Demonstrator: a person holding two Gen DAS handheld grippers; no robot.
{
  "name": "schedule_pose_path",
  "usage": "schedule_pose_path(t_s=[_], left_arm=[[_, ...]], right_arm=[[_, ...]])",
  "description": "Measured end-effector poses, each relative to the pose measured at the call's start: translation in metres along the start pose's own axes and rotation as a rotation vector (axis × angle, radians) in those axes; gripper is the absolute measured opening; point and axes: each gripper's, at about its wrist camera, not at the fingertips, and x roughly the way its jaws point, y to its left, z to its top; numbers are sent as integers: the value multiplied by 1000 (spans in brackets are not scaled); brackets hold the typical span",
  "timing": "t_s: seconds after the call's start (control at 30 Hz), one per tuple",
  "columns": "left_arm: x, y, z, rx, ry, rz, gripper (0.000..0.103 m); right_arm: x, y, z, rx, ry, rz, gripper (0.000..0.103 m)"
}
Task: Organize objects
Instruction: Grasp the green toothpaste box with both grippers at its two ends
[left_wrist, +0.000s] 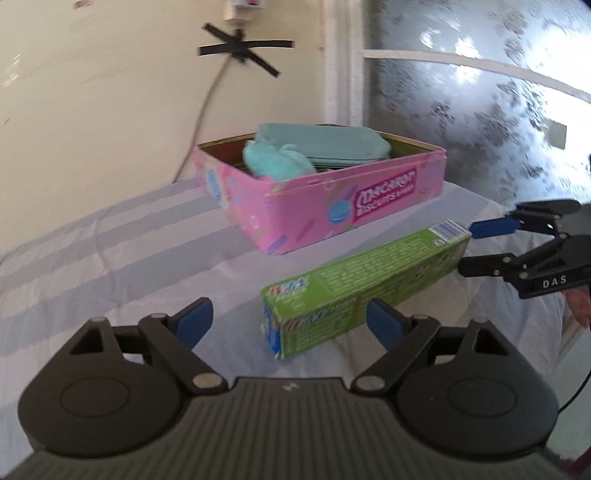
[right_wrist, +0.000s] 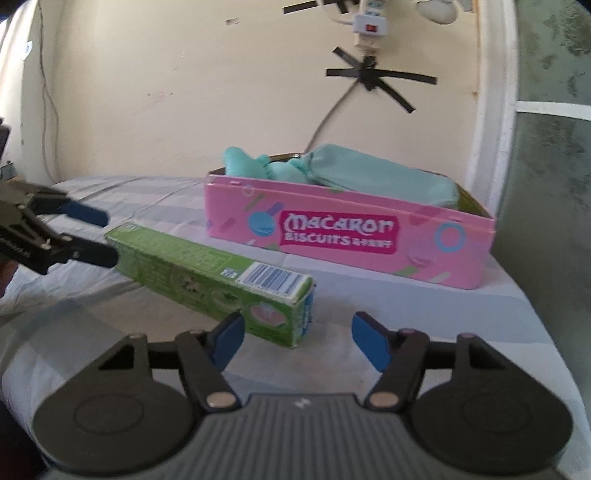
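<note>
Your fingers stand apart on both grippers, and no pad presses on anything. The left gripper (left_wrist: 290, 325) has the near end of the green carton (left_wrist: 364, 282) between its blue pads, and the right gripper (right_wrist: 297, 341) sits at the opposite end, the one with the barcode, also without clamping. The carton lies flat on the striped cloth (left_wrist: 110, 251), just in front of the pink biscuit tin (right_wrist: 351, 236). In this tin you see a turquoise pouch (right_wrist: 376, 179) and some turquoise fabric (left_wrist: 275, 160).
</note>
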Motion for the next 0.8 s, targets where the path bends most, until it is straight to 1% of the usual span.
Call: schedule_pose_path(t_s=[0.07,0.1,0.13,0.23,0.33,0.4,0.57,0.8], left_arm=[[7,-3,4,41,14,-5,85],[11,-5,5,59,22,-5,80],[14,-6,5,72,34,-11,79],[26,-11,4,98,72,-32,79],[34,-17,2,125,92,-40,77],[36,-19,4,115,87,-47,75],[44,-29,15,72,83,-79,73],[52,-58,21,94,82,-128,73]], right_arm=[[4,-1,1,10,4,21,61],[7,-3,2,16,8,32,61],[9,-4,3,20,12,36,61],[18,-6,4,35,33,60,61],[21,-7,4,34,36,80,60],[22,-7,4,33,34,85,54],[17,-17,0,35,31,23,54],[-10,-33,-15,67,39,-56,54]])
